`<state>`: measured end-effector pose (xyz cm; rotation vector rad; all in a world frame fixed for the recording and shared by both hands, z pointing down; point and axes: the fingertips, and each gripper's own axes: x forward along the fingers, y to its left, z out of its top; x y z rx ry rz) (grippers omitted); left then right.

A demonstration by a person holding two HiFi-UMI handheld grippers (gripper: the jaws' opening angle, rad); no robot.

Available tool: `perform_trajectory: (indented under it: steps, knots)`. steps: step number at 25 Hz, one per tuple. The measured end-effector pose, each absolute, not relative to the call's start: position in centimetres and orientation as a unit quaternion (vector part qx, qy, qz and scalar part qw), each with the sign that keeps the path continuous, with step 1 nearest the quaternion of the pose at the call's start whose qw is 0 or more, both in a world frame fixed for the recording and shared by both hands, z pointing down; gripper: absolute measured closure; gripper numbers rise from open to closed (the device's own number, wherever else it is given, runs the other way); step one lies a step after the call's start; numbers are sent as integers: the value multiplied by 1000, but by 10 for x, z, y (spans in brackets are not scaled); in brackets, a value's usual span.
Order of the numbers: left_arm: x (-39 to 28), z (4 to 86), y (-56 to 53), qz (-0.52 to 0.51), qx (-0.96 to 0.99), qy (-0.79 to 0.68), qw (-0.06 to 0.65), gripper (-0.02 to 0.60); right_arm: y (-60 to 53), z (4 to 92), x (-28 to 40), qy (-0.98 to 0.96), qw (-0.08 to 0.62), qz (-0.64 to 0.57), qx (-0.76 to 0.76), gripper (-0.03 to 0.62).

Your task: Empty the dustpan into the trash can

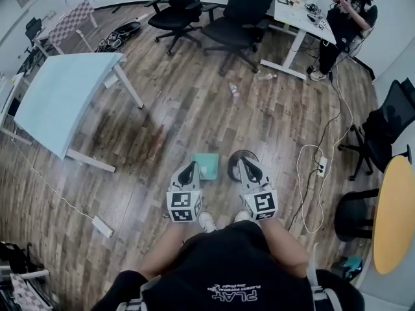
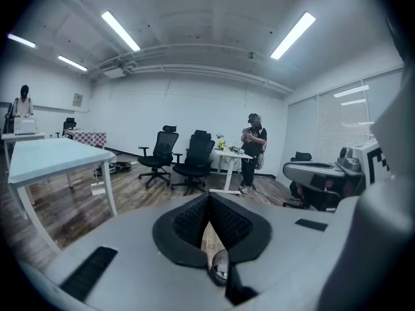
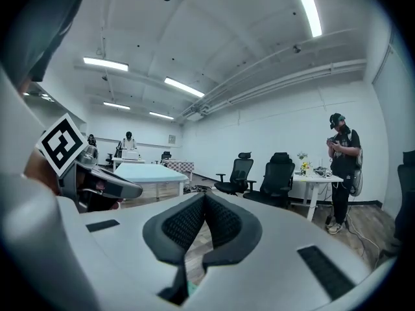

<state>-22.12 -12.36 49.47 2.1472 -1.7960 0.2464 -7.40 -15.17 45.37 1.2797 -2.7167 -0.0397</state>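
In the head view a small teal dustpan [image 1: 209, 165] lies on the wood floor just ahead of the person's shoes. A round dark trash can [image 1: 233, 165] stands right beside it, partly hidden by my right gripper [image 1: 246, 164]. My left gripper [image 1: 190, 168] hangs over the dustpan's left edge. Both grippers are held in the air, apart from the two things. In the left gripper view the left gripper [image 2: 209, 199] has its pads meeting, with nothing between them. The right gripper [image 3: 205, 198] looks the same in its own view, and a teal sliver of the dustpan [image 3: 188, 291] shows below.
A light blue table [image 1: 61, 99] stands at the left and black office chairs [image 1: 240, 11] at the back. A person [image 1: 347, 15] stands by a white desk [image 1: 295, 8]. A bottle [image 1: 233, 90] lies on the floor; a white cable with power strip [image 1: 320, 168] runs at the right.
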Motion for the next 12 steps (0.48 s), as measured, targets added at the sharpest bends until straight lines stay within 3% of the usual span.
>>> perform_trajectory:
  steps: [12]
  knots:
    - [-145,460,-127,69,783,-598,157,558,-156,410,-22,-905,45,-52,419,569]
